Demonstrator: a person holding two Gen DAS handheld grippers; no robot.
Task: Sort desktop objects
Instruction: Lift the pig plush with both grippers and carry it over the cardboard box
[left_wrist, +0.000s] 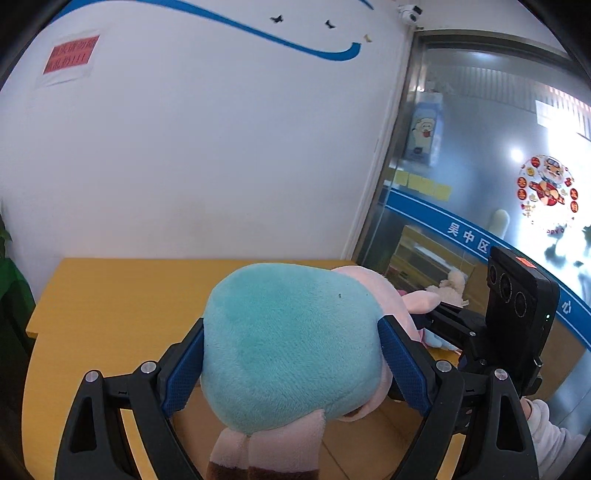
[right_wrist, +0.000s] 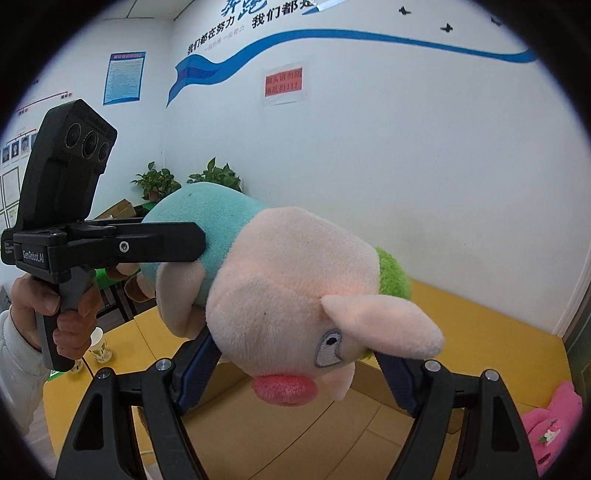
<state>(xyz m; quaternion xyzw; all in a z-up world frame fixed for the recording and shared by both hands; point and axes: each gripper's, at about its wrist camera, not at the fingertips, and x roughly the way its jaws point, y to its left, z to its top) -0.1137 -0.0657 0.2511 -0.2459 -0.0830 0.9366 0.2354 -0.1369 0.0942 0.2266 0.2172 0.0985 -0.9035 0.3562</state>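
Left wrist view showed, nearest the lens, the left gripper (left_wrist: 291, 363) with its fingers (left_wrist: 404, 363) spread wide and pressed into the teal body of the pig (left_wrist: 291, 343), so the toy filled the gap from pad to pad. Its brown-tipped legs hung down toward the camera. Past the body, the pink head pointed away and to the right, where the right gripper (left_wrist: 443, 317) met it, a sleeve (left_wrist: 554, 439) showing below.

From the right wrist, the right gripper's fingers (right_wrist: 197, 373) clasped the pink head from both sides, snout and ear drooping toward the lens. Beyond the head the teal body ran up and left into the left gripper (right_wrist: 177, 240), held by a hand (right_wrist: 55, 306).

So the pig lay stretched between the two grippers, long axis running from one to the other, body end at the left and head end at the right, carried clear above the yellow surface (right_wrist: 480, 325). Neither hand was nearer; each held its own end. Setting it down would likely need both to travel together along that axis. Farther off, a pink plush (right_wrist: 554, 428) lay low at the right.
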